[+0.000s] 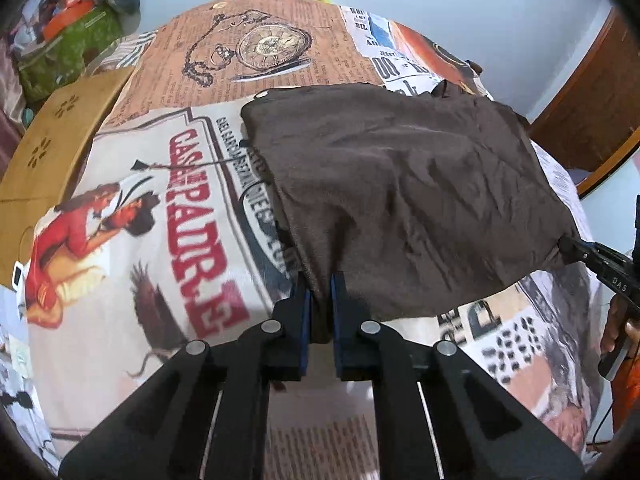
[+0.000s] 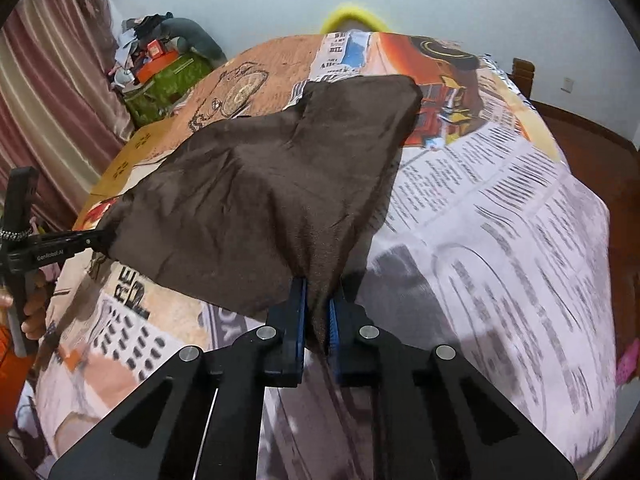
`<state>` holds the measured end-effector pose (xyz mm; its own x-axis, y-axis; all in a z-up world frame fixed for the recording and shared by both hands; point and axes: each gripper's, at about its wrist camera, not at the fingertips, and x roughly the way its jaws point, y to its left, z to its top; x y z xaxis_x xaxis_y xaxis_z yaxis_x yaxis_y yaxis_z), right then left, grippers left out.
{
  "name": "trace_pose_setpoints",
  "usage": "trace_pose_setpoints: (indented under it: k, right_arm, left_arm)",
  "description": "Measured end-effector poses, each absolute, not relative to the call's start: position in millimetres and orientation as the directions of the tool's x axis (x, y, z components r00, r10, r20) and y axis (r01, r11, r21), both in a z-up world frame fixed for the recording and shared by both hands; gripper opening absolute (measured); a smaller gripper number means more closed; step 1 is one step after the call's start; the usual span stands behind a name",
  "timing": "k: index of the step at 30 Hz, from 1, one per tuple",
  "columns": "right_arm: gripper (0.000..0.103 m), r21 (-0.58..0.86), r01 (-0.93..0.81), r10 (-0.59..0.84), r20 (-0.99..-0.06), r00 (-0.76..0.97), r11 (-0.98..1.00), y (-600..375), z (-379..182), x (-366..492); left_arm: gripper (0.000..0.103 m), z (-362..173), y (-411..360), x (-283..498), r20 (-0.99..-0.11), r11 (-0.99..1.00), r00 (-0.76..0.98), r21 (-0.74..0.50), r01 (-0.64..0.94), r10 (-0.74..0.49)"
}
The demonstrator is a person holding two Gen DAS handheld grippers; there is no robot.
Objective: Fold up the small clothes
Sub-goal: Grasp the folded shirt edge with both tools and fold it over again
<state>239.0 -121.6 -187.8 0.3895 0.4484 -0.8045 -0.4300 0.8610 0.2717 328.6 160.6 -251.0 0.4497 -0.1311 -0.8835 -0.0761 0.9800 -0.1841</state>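
Observation:
A small dark brown garment (image 1: 400, 200) is lifted at its near edge above a bed with a printed newspaper-style cover (image 1: 132, 264); its far end rests on the cover. My left gripper (image 1: 320, 296) is shut on the garment's near left corner. My right gripper (image 2: 318, 308) is shut on the near right corner of the same garment (image 2: 280, 184). The right gripper also shows at the right edge of the left wrist view (image 1: 568, 246), the left gripper at the left edge of the right wrist view (image 2: 102, 240). The cloth hangs stretched between them.
A yellowish wooden board (image 1: 52, 160) lies at the bed's left side. A cluttered pile with a green bag (image 2: 168, 80) stands by the curtain (image 2: 52, 112). A yellow object (image 2: 352, 16) sits past the bed's far end. A wooden headboard (image 1: 592, 100) stands on the right.

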Motion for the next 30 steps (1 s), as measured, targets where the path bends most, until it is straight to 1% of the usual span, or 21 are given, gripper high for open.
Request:
trace_pose_setpoints:
  k: [7, 12, 14, 15, 16, 17, 18, 19, 22, 24, 30]
  right_arm:
    - [0.008, 0.236, -0.434, 0.412, -0.830, 0.375, 0.870, -134, -185, 214]
    - [0.009, 0.211, -0.429, 0.382, -0.849, 0.365, 0.878, -141, -189, 202]
    - [0.011, 0.195, -0.436, 0.369, -0.856, 0.362, 0.879, -141, -189, 199]
    - [0.011, 0.180, -0.433, 0.357, -0.856, 0.373, 0.883, -143, -187, 198]
    - [0.013, 0.173, -0.432, 0.352, -0.857, 0.377, 0.885, -144, -185, 196]
    - [0.015, 0.173, -0.434, 0.352, -0.857, 0.377, 0.884, -145, -183, 197]
    - [0.019, 0.176, -0.434, 0.357, -0.854, 0.380, 0.883, -147, -179, 198]
    - [0.027, 0.177, -0.434, 0.359, -0.849, 0.387, 0.884, -149, -176, 200]
    - [0.039, 0.165, -0.421, 0.360, -0.823, 0.439, 0.892, -154, -165, 209]
    - [0.041, 0.159, -0.407, 0.355, -0.809, 0.469, 0.900, -156, -160, 219]
    - [0.042, 0.162, -0.386, 0.353, -0.791, 0.499, 0.908, -148, -159, 259]
  left_arm:
    - [0.009, -245, 145, 292, -0.898, 0.989, 0.424, -0.147, -0.030, -0.120]
    - [0.009, -244, 135, 270, -0.913, 0.997, 0.402, -0.083, -0.010, -0.072]
    - [0.013, -238, 136, 265, -0.909, 0.999, 0.415, -0.047, -0.016, -0.036]
    - [0.019, -235, 138, 264, -0.907, 0.999, 0.421, -0.041, -0.019, -0.029]
    - [0.029, -230, 141, 264, -0.900, 0.999, 0.435, -0.032, -0.025, -0.018]
    - [0.034, -226, 144, 265, -0.894, 0.999, 0.449, -0.024, -0.031, -0.007]
    - [0.042, -221, 147, 267, -0.883, 0.999, 0.469, -0.010, -0.039, 0.010]
    - [0.045, -216, 150, 269, -0.874, 0.999, 0.486, -0.001, -0.044, 0.020]
    - [0.045, -206, 159, 285, -0.855, 0.998, 0.516, 0.010, -0.068, 0.043]
    - [0.046, -204, 164, 298, -0.849, 0.997, 0.527, -0.008, -0.081, 0.036]
    - [0.046, -212, 176, 356, -0.851, 0.994, 0.524, -0.021, -0.111, 0.040]
